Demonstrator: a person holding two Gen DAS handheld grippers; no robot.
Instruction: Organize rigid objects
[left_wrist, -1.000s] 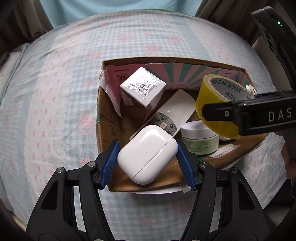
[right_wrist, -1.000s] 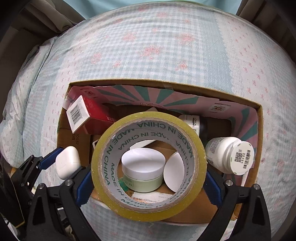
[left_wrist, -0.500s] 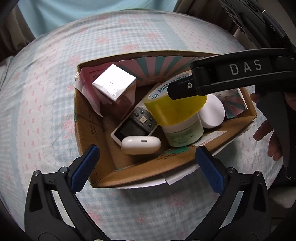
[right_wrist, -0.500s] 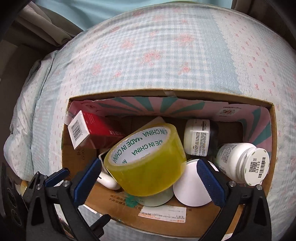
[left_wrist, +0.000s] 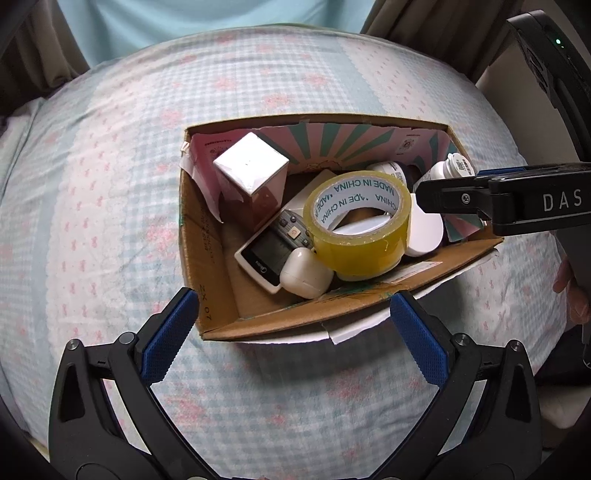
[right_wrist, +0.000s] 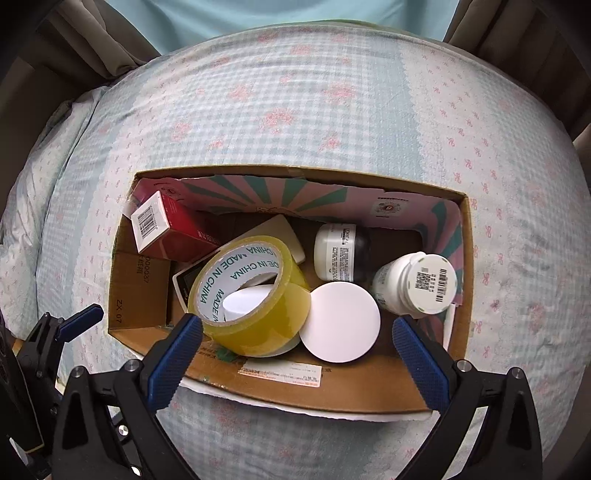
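Sitting on the bed (right_wrist: 314, 110) is one cardboard box (right_wrist: 140, 288) full of small things. One roll of yellow tape (left_wrist: 357, 225) lies tilted in the middle, resting on a jar that is mostly hidden. One white earbud case (left_wrist: 304, 273) lies at the near side, touching the tape and one gray remote (left_wrist: 269, 251). One red carton (right_wrist: 166, 230) leans in the far left corner. There are two white containers with labels: a tub (right_wrist: 338, 253) near the back and a bottle (right_wrist: 417, 286) lying on its side at the right. One round white lid (right_wrist: 343, 326) leans beside the tape. The left tongs (left_wrist: 288, 332) are spread wide and hold nothing, just in front of the box. The right tongs (right_wrist: 297, 354) are spread wide too, with nothing between them. There may be more things under the tape, but I cannot tell.
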